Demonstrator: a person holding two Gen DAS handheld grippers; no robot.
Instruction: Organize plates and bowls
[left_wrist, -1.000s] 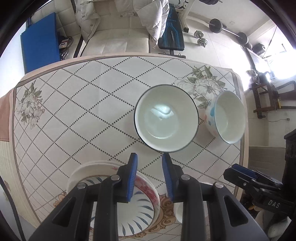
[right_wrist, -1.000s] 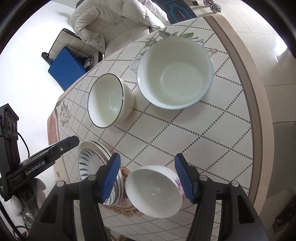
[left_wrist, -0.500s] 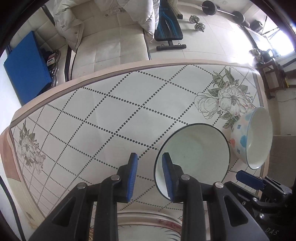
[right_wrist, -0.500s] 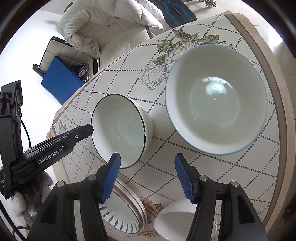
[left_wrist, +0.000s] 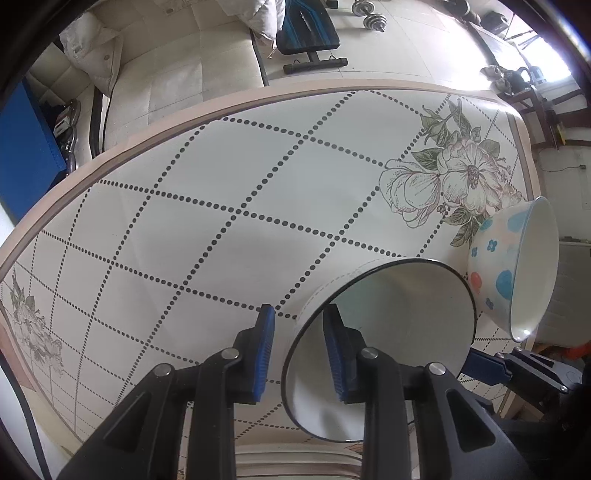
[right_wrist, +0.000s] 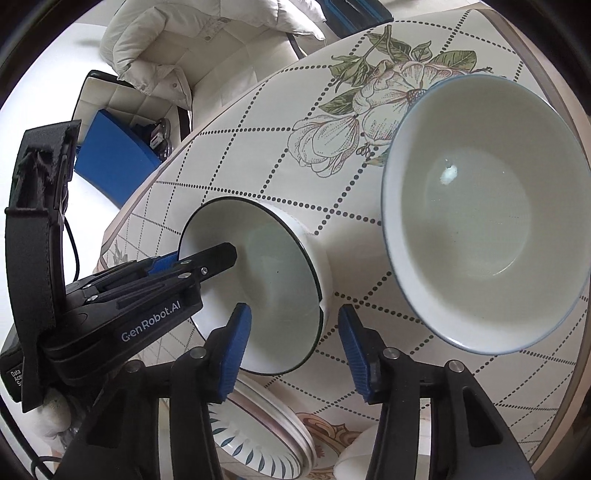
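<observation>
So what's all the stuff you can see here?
table: one, white cloth with dotted lines and flowers, under everything
black-rimmed bowl: one, white, middle of the table
big bowl: one, white inside, blue-spotted outside, right of it
plates: a stack, blue leaf pattern, near edge
small bowl: one, white, near edge, mostly hidden
sofa: one, cream, behind the table
jacket: one, white, on the sofa
left gripper: black, blue pads, open astride the black-rimmed bowl's rim
right gripper: black, blue pads, open, jaws just been closing, gripping nothing
</observation>
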